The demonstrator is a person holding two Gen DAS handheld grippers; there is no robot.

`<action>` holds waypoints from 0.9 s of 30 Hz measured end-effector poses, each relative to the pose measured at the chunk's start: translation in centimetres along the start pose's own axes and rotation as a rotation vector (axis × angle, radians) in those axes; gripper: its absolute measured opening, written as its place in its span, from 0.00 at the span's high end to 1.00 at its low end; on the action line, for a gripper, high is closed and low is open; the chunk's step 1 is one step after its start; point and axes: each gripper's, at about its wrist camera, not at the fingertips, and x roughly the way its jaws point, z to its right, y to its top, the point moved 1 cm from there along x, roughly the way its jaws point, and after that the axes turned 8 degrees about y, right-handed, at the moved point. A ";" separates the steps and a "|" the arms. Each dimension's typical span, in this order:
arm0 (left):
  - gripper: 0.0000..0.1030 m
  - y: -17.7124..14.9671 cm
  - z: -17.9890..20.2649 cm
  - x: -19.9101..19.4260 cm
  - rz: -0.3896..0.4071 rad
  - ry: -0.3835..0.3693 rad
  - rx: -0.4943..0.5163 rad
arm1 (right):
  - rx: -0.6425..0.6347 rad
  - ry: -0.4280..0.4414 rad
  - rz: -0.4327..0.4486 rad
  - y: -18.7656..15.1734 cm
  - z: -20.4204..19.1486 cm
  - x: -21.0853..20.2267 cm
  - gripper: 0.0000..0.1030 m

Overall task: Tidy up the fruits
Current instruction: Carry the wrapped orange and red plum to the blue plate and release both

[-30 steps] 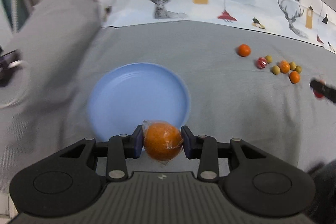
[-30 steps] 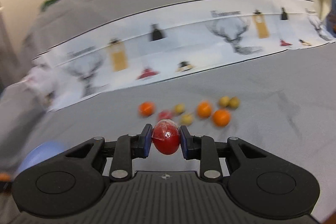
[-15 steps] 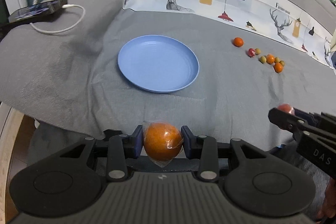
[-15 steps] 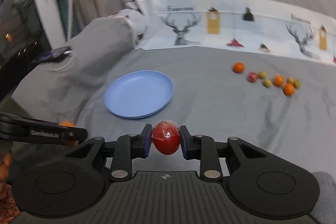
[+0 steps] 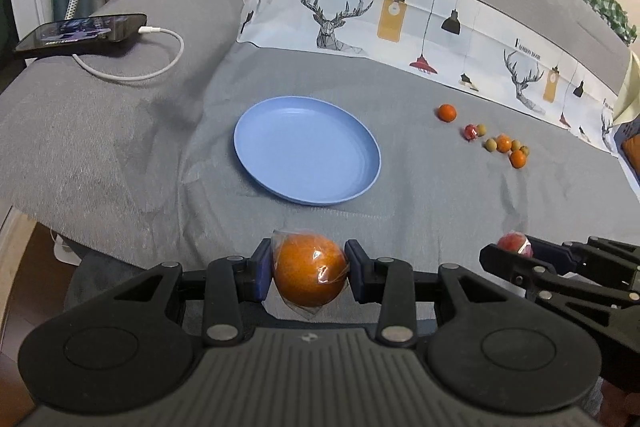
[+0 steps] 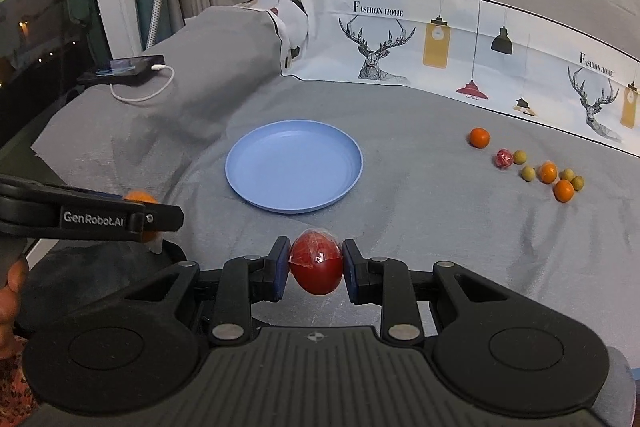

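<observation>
The left gripper (image 5: 309, 271) clamps a round, film-wrapped orange fruit (image 5: 310, 275); the right gripper (image 6: 316, 269) clamps a glossy, wrapped red fruit (image 6: 317, 267), both held above the grey woven cloth (image 6: 420, 227) near the smooth round blue plastic plate (image 6: 294, 171).

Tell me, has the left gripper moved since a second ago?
Yes. The left gripper, holding the wrapped orange, pulled back from the blue plate, which now lies farther ahead.

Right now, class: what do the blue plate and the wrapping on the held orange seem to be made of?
Blue plate: probably plastic, matte and evenly coloured, with a soft sheen. Orange wrapping: thin clear plastic film, given its glossy crinkles and a loose tail hanging below.
</observation>
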 end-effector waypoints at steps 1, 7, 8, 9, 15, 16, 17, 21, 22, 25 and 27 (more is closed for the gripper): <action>0.59 0.2 -0.2 0.1 0.000 -0.001 -0.004 | -0.002 -0.003 -0.003 0.1 -0.1 0.3 0.72; 0.59 2.0 -1.3 1.2 -0.009 -0.006 -0.018 | -0.018 -0.002 -0.019 1.1 -0.6 1.8 0.72; 0.59 2.5 -1.4 1.5 -0.012 -0.006 -0.016 | -0.018 -0.001 -0.019 1.4 -0.7 2.1 0.72; 0.59 3.1 -1.4 1.8 -0.010 -0.005 -0.015 | -0.020 -0.004 -0.018 1.8 -0.6 2.5 0.72; 0.59 6.7 -1.0 4.0 0.021 0.018 0.024 | -0.009 -0.008 -0.004 4.2 0.1 5.2 0.72; 0.59 7.2 -0.8 4.6 0.021 0.022 0.027 | -0.008 -0.010 -0.001 4.5 0.4 5.7 0.72; 0.59 7.8 -0.7 5.3 0.019 0.024 0.029 | -0.006 -0.011 0.000 4.9 0.7 6.4 0.72; 0.59 9.6 0.0 8.3 -0.005 0.036 0.045 | -0.003 -0.008 -0.005 6.1 1.8 9.3 0.72; 0.59 10.0 0.1 9.2 -0.013 0.043 0.049 | -0.004 -0.006 -0.007 6.4 2.1 10.1 0.72; 0.59 10.7 0.4 11.8 -0.037 0.055 0.056 | -0.016 0.006 -0.013 7.0 2.6 12.7 0.72; 0.59 10.9 0.4 13.4 -0.043 0.068 0.067 | -0.027 0.013 -0.015 7.3 2.5 14.4 0.72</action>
